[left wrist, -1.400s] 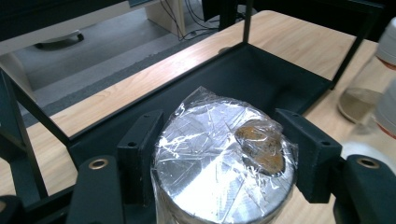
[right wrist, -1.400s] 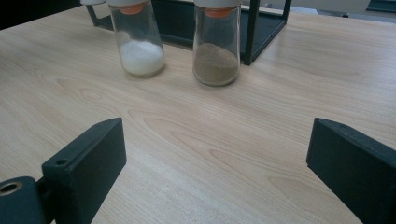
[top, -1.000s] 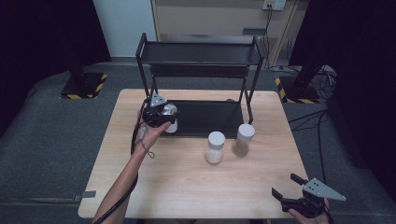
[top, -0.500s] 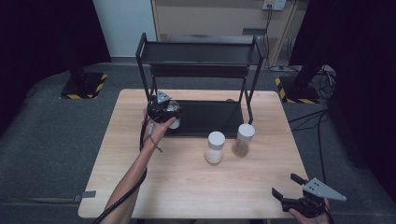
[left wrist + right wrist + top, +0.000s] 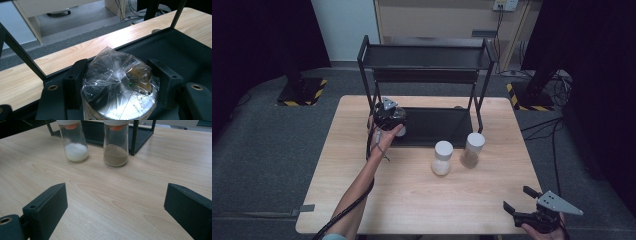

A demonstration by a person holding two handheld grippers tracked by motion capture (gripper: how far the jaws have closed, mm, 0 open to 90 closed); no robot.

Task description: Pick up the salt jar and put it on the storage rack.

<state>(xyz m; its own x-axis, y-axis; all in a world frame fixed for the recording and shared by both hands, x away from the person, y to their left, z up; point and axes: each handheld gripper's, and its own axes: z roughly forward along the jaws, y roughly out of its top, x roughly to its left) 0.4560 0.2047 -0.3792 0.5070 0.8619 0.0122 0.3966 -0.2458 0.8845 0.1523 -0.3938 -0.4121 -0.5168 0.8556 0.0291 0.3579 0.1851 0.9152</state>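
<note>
Evidently the left gripper (image 5: 117,82) has its jaws clamped on the sides of a film-wrapped, metal-lidded jar (image 5: 120,87) over the rack's bottom shelf (image 5: 190,52) (likely glass: rigid, breakable, slippery), while the right gripper (image 5: 116,207) gapes empty.

Rack (image 5: 427,75) posts box in the bottom shelf; two spice jars (image 5: 442,157) block its front right, left stays open.
</note>
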